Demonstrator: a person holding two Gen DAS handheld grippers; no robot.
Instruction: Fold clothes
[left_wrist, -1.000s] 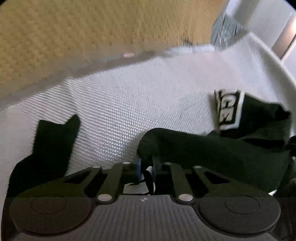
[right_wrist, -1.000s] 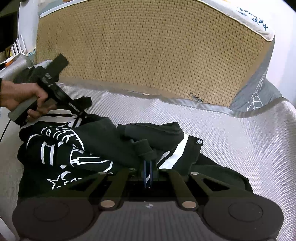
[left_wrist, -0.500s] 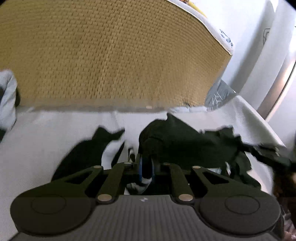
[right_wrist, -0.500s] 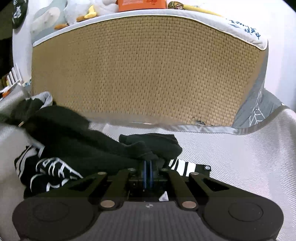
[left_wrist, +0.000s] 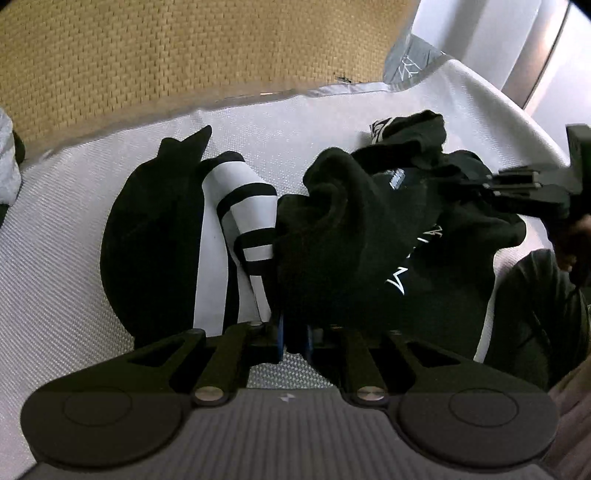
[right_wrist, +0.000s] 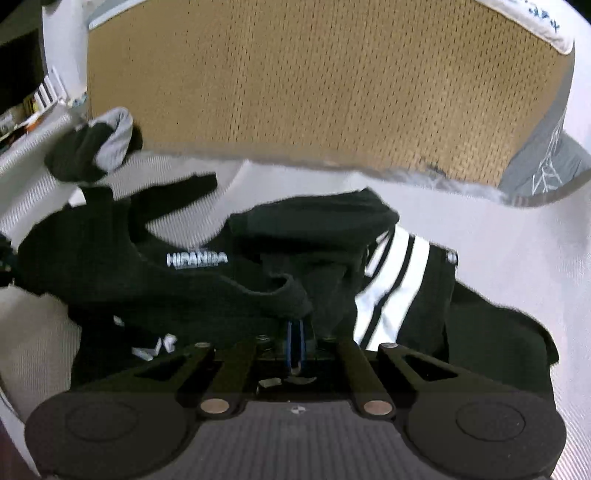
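A black garment (left_wrist: 369, 236) with white stripes and white lettering lies bunched on the white woven surface (left_wrist: 66, 258). My left gripper (left_wrist: 294, 338) is shut on a fold of its black cloth at the near edge. My right gripper (right_wrist: 295, 338) is shut on another black fold of the same garment (right_wrist: 236, 277). A striped black-and-white sleeve shows left of centre in the left wrist view (left_wrist: 247, 206) and right of centre in the right wrist view (right_wrist: 399, 280). The right gripper also shows at the right edge of the left wrist view (left_wrist: 535, 184).
A tan woven upright panel (right_wrist: 314, 92) with a grey-white rim stands behind the surface. A grey and black cloth bundle (right_wrist: 99, 144) lies at the far left. A grey printed cloth (right_wrist: 546, 166) sits at the panel's right corner.
Both grippers stay shut on the garment and have swung with it. The striped sleeve has come into full view, and the garment has spread wider across the surface.
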